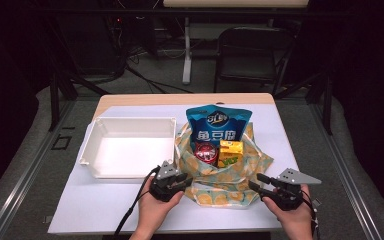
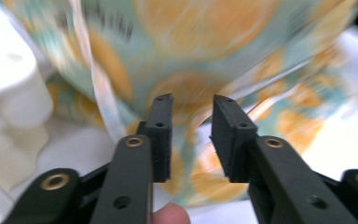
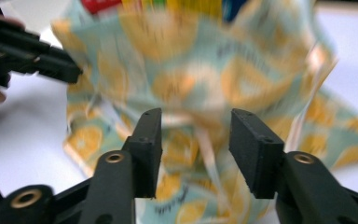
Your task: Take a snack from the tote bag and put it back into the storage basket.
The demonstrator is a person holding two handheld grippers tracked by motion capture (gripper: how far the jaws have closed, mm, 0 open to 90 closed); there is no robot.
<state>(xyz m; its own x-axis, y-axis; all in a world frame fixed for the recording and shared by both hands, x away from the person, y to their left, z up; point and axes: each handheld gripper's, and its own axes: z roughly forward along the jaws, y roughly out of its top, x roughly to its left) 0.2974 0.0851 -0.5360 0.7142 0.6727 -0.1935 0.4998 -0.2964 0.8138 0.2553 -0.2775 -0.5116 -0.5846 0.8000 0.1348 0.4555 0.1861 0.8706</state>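
Observation:
A cloth bag (image 1: 230,175) printed with lemon slices lies open on the white table. In it stand a blue snack packet (image 1: 218,127), a red can (image 1: 206,152) and a yellow juice carton (image 1: 230,152). My left gripper (image 1: 186,182) is at the bag's near-left edge. In the left gripper view its jaws (image 2: 192,105) stand apart, with the blurred fabric (image 2: 205,42) just beyond them. My right gripper (image 1: 255,181) is at the bag's near-right corner. Its jaws (image 3: 196,116) are open and point at the fabric (image 3: 191,70) and a pale drawstring (image 3: 209,154). Neither gripper pinches anything.
A white empty tray (image 1: 92,145) stands left of the bag, close to my left gripper. In the right gripper view the left gripper (image 3: 37,58) reaches in from the upper left. Bare table lies along the front edge (image 1: 95,210). A black chair (image 1: 252,50) stands beyond the table.

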